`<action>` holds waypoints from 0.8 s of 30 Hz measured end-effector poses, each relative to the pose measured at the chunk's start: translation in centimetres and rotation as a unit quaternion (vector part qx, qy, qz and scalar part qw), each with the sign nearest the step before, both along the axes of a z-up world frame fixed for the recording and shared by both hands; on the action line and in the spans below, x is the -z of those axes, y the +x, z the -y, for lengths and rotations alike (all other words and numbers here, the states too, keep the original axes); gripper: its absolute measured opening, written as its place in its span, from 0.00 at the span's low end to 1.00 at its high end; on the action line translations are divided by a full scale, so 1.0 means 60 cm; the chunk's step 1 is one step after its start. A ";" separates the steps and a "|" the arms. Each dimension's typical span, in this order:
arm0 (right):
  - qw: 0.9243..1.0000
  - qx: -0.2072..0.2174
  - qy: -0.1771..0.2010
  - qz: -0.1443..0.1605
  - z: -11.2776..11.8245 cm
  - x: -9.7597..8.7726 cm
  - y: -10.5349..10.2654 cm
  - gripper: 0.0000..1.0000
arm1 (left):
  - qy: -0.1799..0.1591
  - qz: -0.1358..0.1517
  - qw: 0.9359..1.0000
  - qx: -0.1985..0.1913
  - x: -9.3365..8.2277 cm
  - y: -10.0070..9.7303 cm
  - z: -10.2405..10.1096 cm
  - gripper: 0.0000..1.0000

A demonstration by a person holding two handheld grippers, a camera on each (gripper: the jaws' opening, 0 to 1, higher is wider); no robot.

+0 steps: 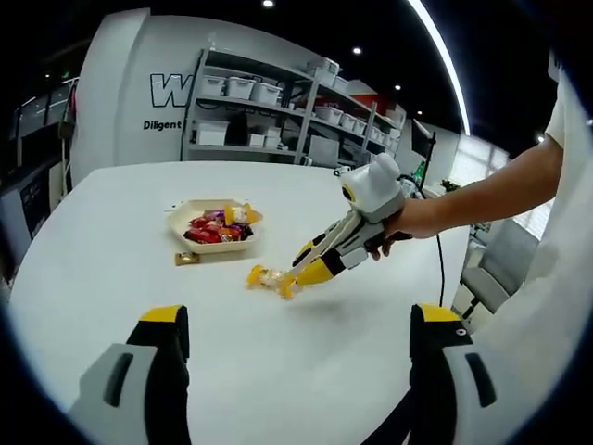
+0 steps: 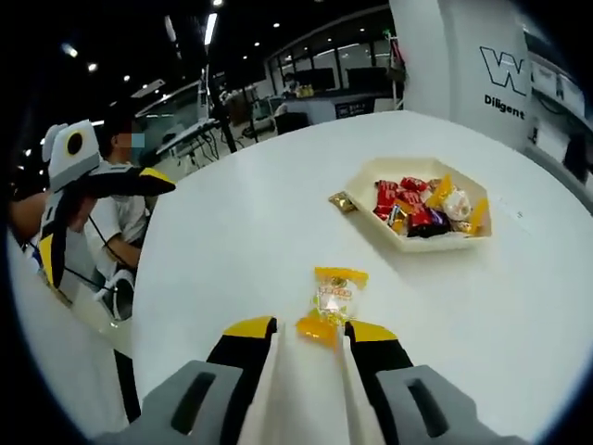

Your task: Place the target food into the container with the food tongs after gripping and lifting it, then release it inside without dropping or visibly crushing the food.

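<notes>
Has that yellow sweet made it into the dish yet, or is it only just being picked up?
Not yet. The dish already holds several wrapped sweets. In hand: the right gripper is at one end of the yellow-wrapped candy on the white table, apparently pinching it. Left: lifting, carrying to the dish, releasing inside. The left gripper hangs open, idle.

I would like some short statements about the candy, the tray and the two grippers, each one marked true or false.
1. The right gripper has its jaws at one end of the yellow-wrapped candy. True.
2. This candy lies inside the tray. False: it lies on the white table, apart from the tray.
3. The tray holds several wrapped sweets. True.
4. The left gripper is shut on a sweet. False: its jaws stand wide apart with nothing between them.
5. A small gold-wrapped piece lies on the table beside the tray. True.
</notes>
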State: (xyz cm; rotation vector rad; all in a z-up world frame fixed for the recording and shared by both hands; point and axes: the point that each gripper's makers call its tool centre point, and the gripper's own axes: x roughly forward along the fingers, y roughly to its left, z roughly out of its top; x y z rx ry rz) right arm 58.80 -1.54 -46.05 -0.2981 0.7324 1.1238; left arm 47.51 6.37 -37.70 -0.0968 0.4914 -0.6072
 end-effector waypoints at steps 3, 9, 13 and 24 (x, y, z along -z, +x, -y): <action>1.000 0.012 0.005 0.009 -0.007 -0.010 0.013 0.25 | -0.001 -0.001 1.000 -0.001 0.001 -0.002 -0.001 0.96; 0.999 0.025 -0.007 0.023 -0.025 -0.008 0.029 0.26 | -0.001 -0.001 1.000 -0.004 0.001 -0.002 -0.003 0.96; 0.999 0.032 -0.013 0.021 -0.033 -0.001 0.038 0.26 | -0.001 0.000 1.000 -0.004 0.000 -0.001 -0.004 0.96; 0.997 0.060 -0.041 0.013 -0.041 0.018 0.052 0.25 | 0.002 0.002 1.000 -0.007 0.000 0.003 -0.011 0.96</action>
